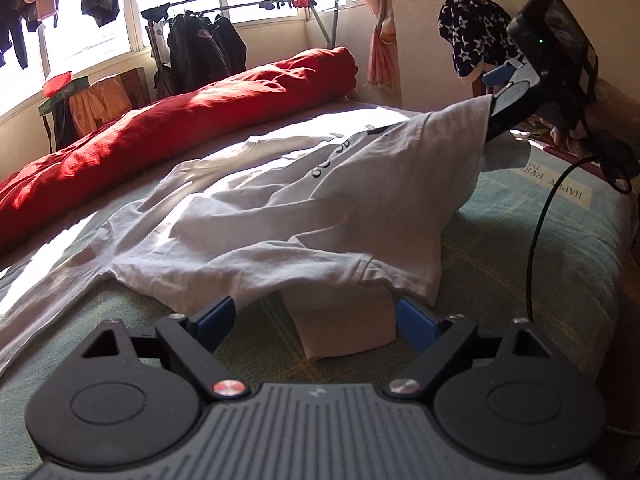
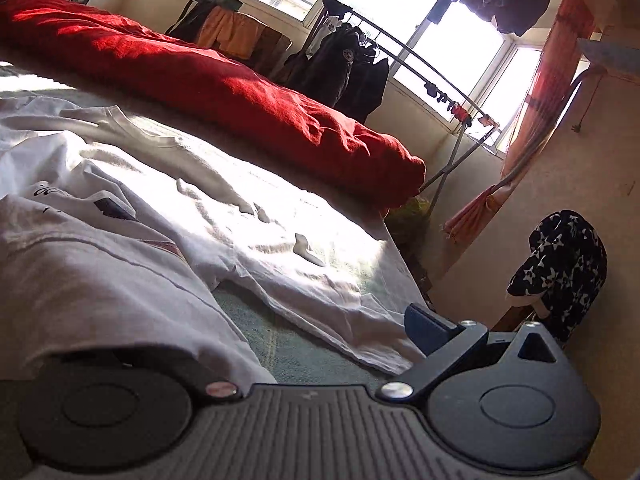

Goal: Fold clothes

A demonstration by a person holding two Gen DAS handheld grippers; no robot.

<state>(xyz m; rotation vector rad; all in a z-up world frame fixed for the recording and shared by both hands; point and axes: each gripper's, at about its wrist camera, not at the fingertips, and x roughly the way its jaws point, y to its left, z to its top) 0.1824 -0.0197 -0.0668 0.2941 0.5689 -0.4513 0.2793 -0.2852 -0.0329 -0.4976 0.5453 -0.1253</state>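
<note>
A white long-sleeved shirt (image 1: pixel 280 216) lies spread on the green checked bed (image 1: pixel 500 264). My left gripper (image 1: pixel 316 320) is open low over the near bed. A folded sleeve cuff (image 1: pixel 344 328) lies between its blue pads, which do not press on it. At the upper right my right gripper (image 1: pixel 498 96) holds one side of the shirt raised off the bed. In the right wrist view the shirt (image 2: pixel 100 272) drapes over the left finger and hides it. The right finger (image 2: pixel 428 328) stands wide and bare, so my right gripper (image 2: pixel 316 320) is open.
A rolled red duvet (image 1: pixel 180 128) runs along the far side of the bed. Behind it stands a drying rack (image 1: pixel 208 48) with dark clothes, under the windows. A star-patterned cloth (image 2: pixel 564 264) hangs past the bed's edge, near a black cable (image 1: pixel 536 232).
</note>
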